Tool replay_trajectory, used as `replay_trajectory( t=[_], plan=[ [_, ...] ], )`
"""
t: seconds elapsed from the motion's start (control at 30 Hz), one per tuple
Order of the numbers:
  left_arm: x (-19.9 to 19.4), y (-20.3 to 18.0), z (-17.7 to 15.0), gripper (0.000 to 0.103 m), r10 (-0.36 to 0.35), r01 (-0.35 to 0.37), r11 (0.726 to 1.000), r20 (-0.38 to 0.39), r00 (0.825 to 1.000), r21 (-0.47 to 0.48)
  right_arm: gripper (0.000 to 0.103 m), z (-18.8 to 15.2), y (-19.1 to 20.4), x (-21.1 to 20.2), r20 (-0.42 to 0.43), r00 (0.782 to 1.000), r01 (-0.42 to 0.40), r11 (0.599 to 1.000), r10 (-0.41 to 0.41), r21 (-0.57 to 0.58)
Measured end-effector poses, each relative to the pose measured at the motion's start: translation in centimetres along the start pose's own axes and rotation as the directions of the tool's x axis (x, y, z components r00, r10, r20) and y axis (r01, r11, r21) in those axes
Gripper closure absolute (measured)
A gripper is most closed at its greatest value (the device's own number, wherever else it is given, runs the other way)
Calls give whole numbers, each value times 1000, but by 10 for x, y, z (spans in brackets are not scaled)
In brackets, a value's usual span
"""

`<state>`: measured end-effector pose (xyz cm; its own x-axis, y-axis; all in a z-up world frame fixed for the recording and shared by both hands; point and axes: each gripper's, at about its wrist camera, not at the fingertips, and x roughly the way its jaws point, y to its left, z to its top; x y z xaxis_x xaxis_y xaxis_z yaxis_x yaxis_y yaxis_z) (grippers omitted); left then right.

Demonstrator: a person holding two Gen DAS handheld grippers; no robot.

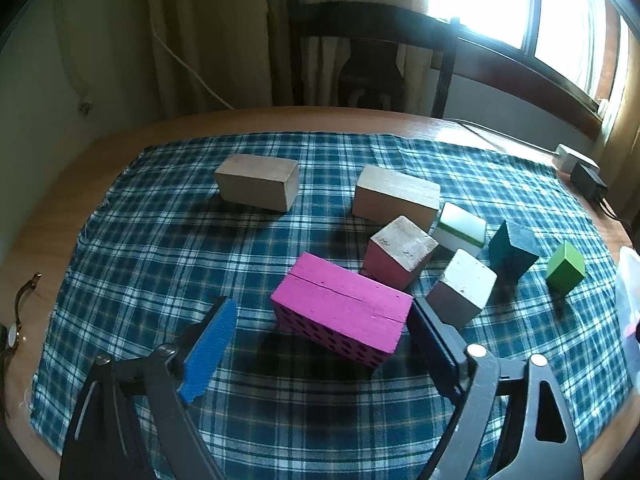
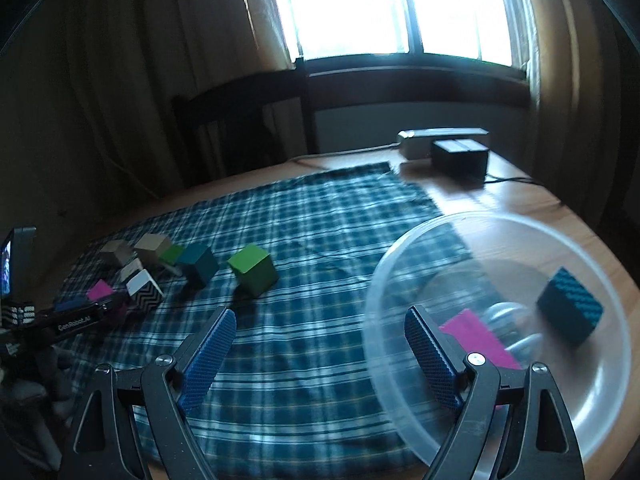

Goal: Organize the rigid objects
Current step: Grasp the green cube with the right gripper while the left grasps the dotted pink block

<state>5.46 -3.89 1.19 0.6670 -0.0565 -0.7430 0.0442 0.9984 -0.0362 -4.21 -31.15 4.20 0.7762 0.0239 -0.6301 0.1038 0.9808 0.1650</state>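
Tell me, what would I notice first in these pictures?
Probably the bright magenta rectangular wooden block on the blue plaid cloth, sitting between the open left gripper. Next, the clear round plastic bowl at the table's right edge, holding a teal patterned cube, by the open right gripper.

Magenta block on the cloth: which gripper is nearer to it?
Left. The left gripper is open around the magenta block; the right gripper hangs open by the clear bowl.

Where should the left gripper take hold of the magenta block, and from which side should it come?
Grip the magenta block across its two short end faces, coming from the near side. The open left gripper already straddles it, and the ends are flat and parallel.
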Motion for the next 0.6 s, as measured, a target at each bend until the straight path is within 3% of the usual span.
replay_trajectory(
  t=[0.13,0.6],
  plan=[
    [-1,-3,-2,35,-23,24,1000,-5,1000,8,14,7,8,6,-28,999,-36,999,35,-14],
    [-20,15,-2,35,0,3,996,34,999,-91,14,35,52,36,-67,994,-97,987,89,-131]
  ],
)
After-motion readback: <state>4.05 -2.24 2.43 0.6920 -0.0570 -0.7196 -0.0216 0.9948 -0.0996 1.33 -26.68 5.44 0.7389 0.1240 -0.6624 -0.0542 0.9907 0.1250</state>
